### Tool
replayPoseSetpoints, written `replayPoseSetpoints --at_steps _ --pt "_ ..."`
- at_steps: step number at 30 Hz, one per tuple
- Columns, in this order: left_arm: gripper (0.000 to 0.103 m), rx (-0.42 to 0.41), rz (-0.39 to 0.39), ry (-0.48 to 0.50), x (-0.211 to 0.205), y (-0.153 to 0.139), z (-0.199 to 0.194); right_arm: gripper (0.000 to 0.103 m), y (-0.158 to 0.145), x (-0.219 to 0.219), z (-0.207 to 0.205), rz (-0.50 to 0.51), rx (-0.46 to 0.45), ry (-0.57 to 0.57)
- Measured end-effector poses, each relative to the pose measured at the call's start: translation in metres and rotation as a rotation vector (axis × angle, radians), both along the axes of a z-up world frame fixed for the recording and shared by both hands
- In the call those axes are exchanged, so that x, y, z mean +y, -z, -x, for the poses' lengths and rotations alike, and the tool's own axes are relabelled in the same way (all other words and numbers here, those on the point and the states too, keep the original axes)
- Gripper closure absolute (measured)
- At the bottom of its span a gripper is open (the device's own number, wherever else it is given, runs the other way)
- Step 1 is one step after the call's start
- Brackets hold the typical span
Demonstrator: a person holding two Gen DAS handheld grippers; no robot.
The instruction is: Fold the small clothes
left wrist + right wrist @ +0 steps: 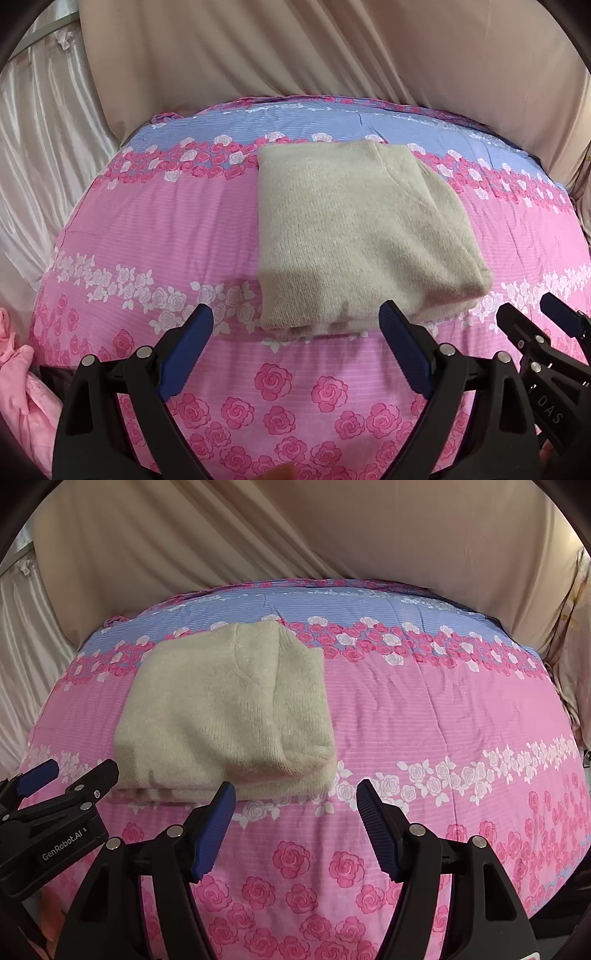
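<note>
A cream knitted garment [354,229] lies folded into a thick rectangle on the pink rose-print bedspread [155,229]. My left gripper [297,321] hovers open just short of its near edge, nothing between the blue pads. In the right wrist view the same folded garment [225,716] sits to the left. My right gripper [295,797] stands open over bare bedspread [424,709] beside the garment's near right corner. Each gripper shows at the edge of the other's view: the right gripper [532,314] and the left gripper [70,771].
Beige draped cloth [295,55] hangs behind the bed. Shiny white satin fabric [33,147] falls at the left. A pink garment [22,387] is bunched at the bed's near left edge. The bedspread's far band is blue [332,605].
</note>
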State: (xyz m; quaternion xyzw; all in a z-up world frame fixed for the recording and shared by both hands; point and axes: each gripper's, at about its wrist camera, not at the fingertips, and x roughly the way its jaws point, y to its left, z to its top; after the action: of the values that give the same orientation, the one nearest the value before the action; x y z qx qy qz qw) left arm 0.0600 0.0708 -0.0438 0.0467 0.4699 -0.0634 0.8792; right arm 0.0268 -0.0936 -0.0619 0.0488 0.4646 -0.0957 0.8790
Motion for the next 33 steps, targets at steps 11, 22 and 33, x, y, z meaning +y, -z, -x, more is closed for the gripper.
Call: replayPoseSetpoints --at_steps 11,22,33 --pt "0.014 0.003 -0.01 0.01 -0.0027 0.0013 0.004 0.037 0.0002 0.0021 0.0031 -0.002 0.001 0.008" --pt "0.014 0.003 -0.014 0.03 -0.0014 0.0014 0.0048 0.037 0.0009 0.0026 0.0039 -0.004 0.0 0.007" --pt "0.014 0.003 -0.039 0.05 -0.0024 0.0023 0.0013 0.037 0.0027 0.0033 0.004 -0.004 0.0 0.009"
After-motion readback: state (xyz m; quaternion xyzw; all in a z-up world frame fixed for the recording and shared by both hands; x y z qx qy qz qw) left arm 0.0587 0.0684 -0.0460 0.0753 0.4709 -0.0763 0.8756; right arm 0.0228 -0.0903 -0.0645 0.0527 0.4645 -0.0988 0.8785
